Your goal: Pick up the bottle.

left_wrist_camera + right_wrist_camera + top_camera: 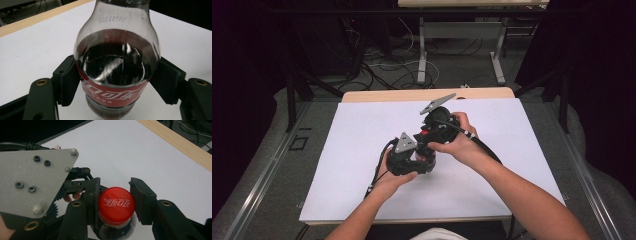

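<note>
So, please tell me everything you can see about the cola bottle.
The cola bottle is clear plastic, holding dark drink, with a red label in white script and a printed code on its shoulder. It stands upright on the white table. The left claw clamps its body at the label; the right claw grips its red cap from both sides.

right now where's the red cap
The red cap sits on top of the cola bottle, between the right gripper jaws in the right gripper view. In the high view that is mid-table on the white sheet, beside the left gripper.
</note>
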A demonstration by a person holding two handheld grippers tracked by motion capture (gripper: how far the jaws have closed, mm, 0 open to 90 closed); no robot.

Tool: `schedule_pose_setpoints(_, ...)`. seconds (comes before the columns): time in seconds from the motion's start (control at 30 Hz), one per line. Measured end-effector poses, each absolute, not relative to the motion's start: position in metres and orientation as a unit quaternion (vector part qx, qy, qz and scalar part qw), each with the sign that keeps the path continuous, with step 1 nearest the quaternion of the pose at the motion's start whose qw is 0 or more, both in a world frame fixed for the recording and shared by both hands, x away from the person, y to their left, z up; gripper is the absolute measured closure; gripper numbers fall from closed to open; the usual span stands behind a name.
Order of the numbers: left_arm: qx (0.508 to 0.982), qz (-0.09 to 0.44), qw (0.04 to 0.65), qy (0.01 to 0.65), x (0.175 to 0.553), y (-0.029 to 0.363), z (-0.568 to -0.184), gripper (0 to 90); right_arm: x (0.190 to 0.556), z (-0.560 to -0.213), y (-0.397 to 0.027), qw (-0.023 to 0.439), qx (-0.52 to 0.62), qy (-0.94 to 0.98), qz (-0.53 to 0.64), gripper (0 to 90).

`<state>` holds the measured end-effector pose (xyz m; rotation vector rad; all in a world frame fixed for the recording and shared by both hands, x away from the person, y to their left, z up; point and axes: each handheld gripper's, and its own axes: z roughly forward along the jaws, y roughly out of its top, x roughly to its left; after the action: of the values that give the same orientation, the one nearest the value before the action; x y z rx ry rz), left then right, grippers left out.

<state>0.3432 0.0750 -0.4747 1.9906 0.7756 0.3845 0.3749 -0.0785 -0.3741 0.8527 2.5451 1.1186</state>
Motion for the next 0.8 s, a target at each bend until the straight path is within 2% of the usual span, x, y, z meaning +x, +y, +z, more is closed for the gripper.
schedule_pose_setpoints(0.47,0.816,0.147,0.473,0.297,0.340,0.073,-0.474,30.1,0.402,-0.370,-0.094,0.024,0.063,0.920,0.387,60.8)
schedule_pose_setpoints(0.67,0.817,0.144,0.474,0.297,0.339,0.072,-0.474,30.1,0.401,-0.369,-0.096,0.032,0.055,0.921,0.385,60.4)
schedule_pose_setpoints(0.8,0.815,0.150,0.472,0.303,0.341,0.074,-0.474,30.0,0.395,-0.367,-0.094,0.051,0.080,0.913,0.397,48.1)
